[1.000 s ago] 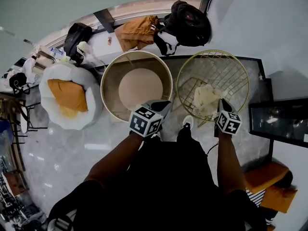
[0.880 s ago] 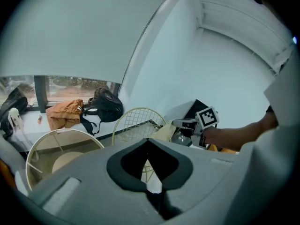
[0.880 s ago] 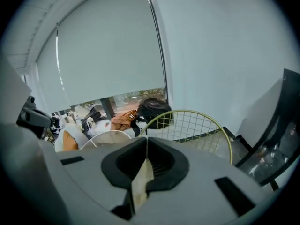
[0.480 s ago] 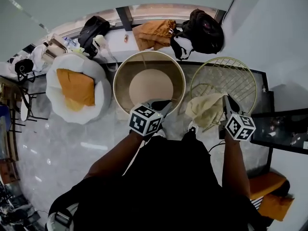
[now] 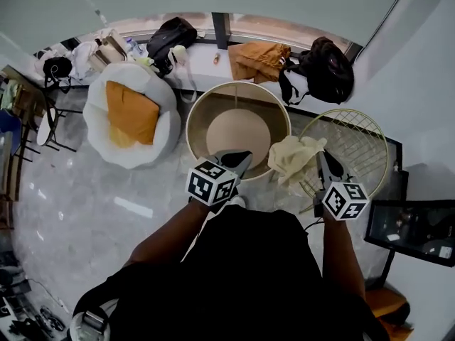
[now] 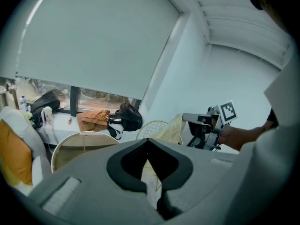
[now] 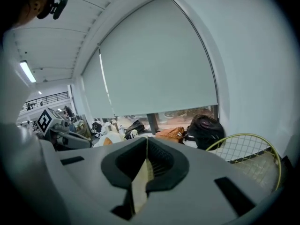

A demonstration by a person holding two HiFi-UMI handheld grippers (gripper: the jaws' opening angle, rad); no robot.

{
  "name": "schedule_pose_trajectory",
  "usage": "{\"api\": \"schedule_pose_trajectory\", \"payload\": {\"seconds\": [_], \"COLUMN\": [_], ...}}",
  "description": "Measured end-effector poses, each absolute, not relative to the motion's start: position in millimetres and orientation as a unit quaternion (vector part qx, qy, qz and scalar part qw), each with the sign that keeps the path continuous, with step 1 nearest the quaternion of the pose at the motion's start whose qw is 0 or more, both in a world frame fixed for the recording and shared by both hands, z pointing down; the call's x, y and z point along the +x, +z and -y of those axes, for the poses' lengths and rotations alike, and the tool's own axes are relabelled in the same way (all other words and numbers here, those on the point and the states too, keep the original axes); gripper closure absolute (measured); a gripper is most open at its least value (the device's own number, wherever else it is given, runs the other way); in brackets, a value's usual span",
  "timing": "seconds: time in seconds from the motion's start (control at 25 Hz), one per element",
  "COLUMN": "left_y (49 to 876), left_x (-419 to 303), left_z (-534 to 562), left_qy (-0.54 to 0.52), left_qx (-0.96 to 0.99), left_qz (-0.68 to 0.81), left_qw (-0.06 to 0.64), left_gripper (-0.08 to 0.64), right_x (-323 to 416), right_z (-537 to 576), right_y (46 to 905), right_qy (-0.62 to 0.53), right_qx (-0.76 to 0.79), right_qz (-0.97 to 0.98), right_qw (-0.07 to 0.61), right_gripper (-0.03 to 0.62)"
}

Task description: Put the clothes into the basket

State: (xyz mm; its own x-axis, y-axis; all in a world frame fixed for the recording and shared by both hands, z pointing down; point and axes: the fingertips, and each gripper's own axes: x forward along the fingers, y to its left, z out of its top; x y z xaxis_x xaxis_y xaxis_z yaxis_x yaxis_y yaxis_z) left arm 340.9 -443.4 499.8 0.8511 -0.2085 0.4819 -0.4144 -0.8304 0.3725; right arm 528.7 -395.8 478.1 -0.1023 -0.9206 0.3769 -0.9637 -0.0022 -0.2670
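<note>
A cream cloth (image 5: 291, 158) hangs from my right gripper (image 5: 321, 156), which is shut on it; a strip of the cloth (image 7: 139, 186) shows between the jaws of that gripper (image 7: 146, 138). The cloth hangs over the gap between the round beige basket (image 5: 195, 112) and the gold wire basket (image 5: 355, 130). My left gripper (image 5: 238, 160) is over the beige basket's near rim. Its jaws meet at the tips with nothing between them (image 6: 148, 139). In the left gripper view the cloth (image 6: 173, 128) hangs in front of the wire basket (image 6: 152, 125).
A white chair with an orange cushion (image 5: 128, 116) stands left of the beige basket. On the window sill lie an orange garment (image 5: 259, 59), a black backpack (image 5: 328, 69) and a black bag (image 5: 170, 34). A dark glass-topped unit (image 5: 416, 229) stands at the right.
My right gripper has lifted the cream cloth out of the wire basket and carried it left, towards the beige basket. The left gripper has stayed at the beige basket's near rim.
</note>
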Motion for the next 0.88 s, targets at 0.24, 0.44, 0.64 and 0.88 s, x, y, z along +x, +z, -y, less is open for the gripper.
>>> {"api": "schedule_pose_trajectory", "payload": {"seconds": [0.24, 0.44, 0.64, 0.88], "left_y": [496.1, 496.6, 495.0, 498.2], "left_x": [328.5, 333.9, 351.5, 343.0], "left_z": [424.3, 385.4, 343.3, 295.1], "left_qy": [0.2, 0.194, 0.19, 0.194], "left_qx": [0.92, 0.906, 0.9, 0.885], "left_qz": [0.224, 0.263, 0.281, 0.321], "left_qw": [0.251, 0.27, 0.273, 0.275], "left_gripper": [0.559, 0.559, 0.559, 0.558], "right_x": [500.2, 477.8, 471.3, 467.9], "right_z": [400.6, 374.6, 342.0, 303.9], "right_y": [465.4, 456.5, 461.9, 470.8], "right_qy": [0.233, 0.232, 0.232, 0.232], "right_qx": [0.607, 0.548, 0.509, 0.474], "right_qz": [0.758, 0.802, 0.826, 0.846], "right_qw": [0.047, 0.058, 0.07, 0.078], "right_gripper": [0.569, 0.569, 0.569, 0.569]}}
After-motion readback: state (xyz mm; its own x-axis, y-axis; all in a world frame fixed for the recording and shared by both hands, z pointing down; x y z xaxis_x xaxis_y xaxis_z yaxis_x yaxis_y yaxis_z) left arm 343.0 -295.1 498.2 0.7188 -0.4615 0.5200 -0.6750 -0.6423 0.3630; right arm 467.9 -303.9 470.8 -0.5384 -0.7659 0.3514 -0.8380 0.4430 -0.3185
